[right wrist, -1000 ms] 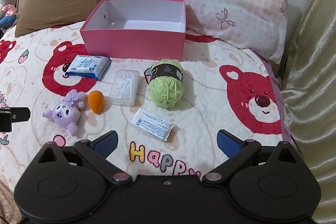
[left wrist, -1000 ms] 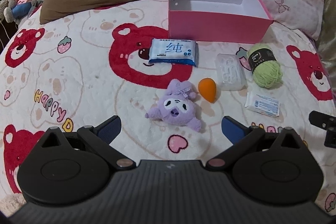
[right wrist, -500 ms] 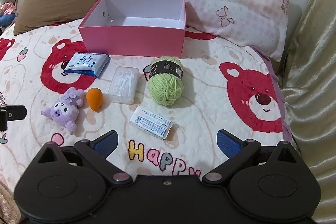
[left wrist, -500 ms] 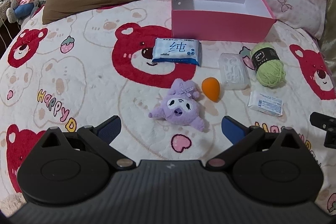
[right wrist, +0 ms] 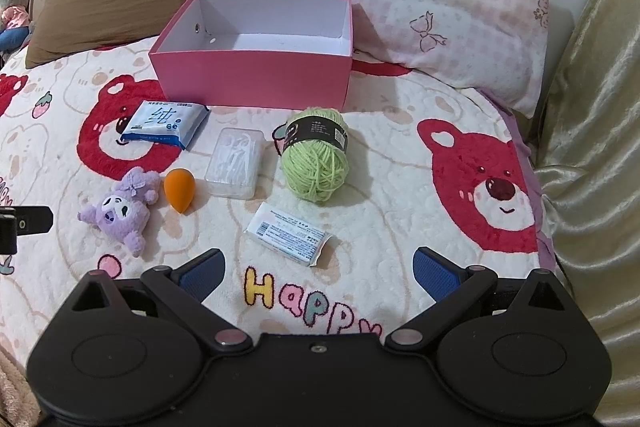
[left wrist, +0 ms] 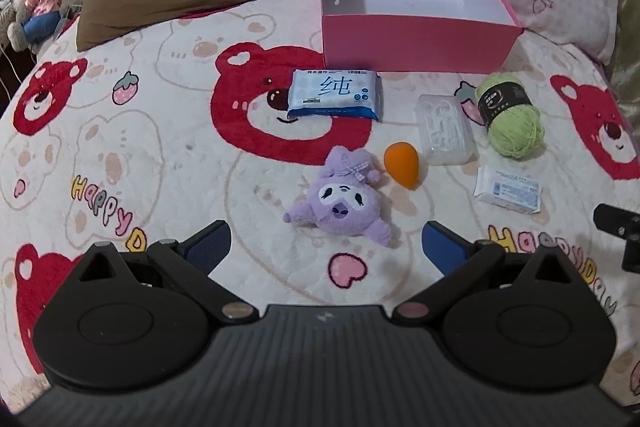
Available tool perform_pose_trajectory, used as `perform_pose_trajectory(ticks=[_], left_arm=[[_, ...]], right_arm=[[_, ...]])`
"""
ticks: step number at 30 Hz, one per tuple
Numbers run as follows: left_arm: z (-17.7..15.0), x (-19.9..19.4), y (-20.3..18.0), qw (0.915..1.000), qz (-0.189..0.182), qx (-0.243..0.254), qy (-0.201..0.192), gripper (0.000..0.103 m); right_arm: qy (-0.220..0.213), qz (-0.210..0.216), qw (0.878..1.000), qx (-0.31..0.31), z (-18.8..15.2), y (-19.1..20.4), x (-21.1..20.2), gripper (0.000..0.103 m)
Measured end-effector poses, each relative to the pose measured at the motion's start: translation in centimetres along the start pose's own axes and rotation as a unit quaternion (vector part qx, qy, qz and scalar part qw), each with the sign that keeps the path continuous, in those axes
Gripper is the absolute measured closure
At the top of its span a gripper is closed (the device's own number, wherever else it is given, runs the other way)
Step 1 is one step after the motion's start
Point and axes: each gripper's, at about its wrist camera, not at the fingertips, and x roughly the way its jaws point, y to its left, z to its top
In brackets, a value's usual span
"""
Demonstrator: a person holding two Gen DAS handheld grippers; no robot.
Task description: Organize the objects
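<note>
1. Left wrist view
 - Saw the left gripper (left wrist: 326, 241) wide open and holding nothing, low over the bear blanket (left wrist: 160, 131).
 - Found the purple plush toy (left wrist: 340, 199) just ahead of the gap between the fingers — the nearest thing to it.
 - Lay on its back, face up, soft and fuzzy, with a bow on its head, head toward the pink box (left wrist: 412, 43), long way running ahead and a bit left to right.
 - Sat just beside the orange egg-shaped sponge (left wrist: 401, 165), maybe touching — hard to tell.
 - Stood empty at the far side, that box, open on top.

2. Right wrist view
 - Saw the right gripper (right wrist: 316, 269) wide open too, and empty.
 - Found the small white packet (right wrist: 289, 233) just ahead, a little left of the middle, flat, long way slanting from near-right to far-left.
 - Lay farther on: the green yarn ball (right wrist: 316, 163), the clear plastic case (right wrist: 237, 163) and the blue wipes pack (right wrist: 164, 123), all outside the box.
 - Looked well off to the left from here, the plush toy — so likely a job for the left gripper.
</note>
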Motion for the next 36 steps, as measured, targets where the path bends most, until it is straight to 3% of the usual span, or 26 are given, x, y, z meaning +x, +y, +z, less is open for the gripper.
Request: perform_pose_trajectory(ticks=[11, 14, 18, 22, 27, 36], left_arm=[[-0.2, -0.3, -0.2, 0.9996, 0.001, 0.028, 0.006, 0.000], [0.5, 0.1, 0.7, 0.9998, 0.002, 0.011, 0.017, 0.000], [2.2, 0.1, 1.7, 0.9998, -0.010, 0.005, 0.015, 0.000], [3.8, 0.4, 1.5, 0.9989, -0.008, 0.042, 0.016, 0.003], [5.7, 0.9, 1.4, 0.9967, -0.044, 0.068, 0.010, 0.003], [6.0, 3.7, 1.9, 0.9957, -0.050, 0.078, 0.002, 0.003]], right_arm=[[0.006, 0.000, 1.000, -0.003, -0.2, -0.1, 0.6, 0.001], [0.010, 0.009, 1.000, 0.002, 0.1, -0.2, 1.1, 0.002], [-0.022, 0.089, 0.995, 0.027, 1.2, -0.6, 0.2, 0.002], [-0.051, 0.128, 0.990, -0.027, 1.7, 1.2, -0.6, 0.002], [-0.058, 0.188, 0.979, -0.044, 2.9, 2.8, -0.8, 0.002], [-0.070, 0.208, 0.971, -0.095, 3.1, 5.4, 0.4, 0.002]])
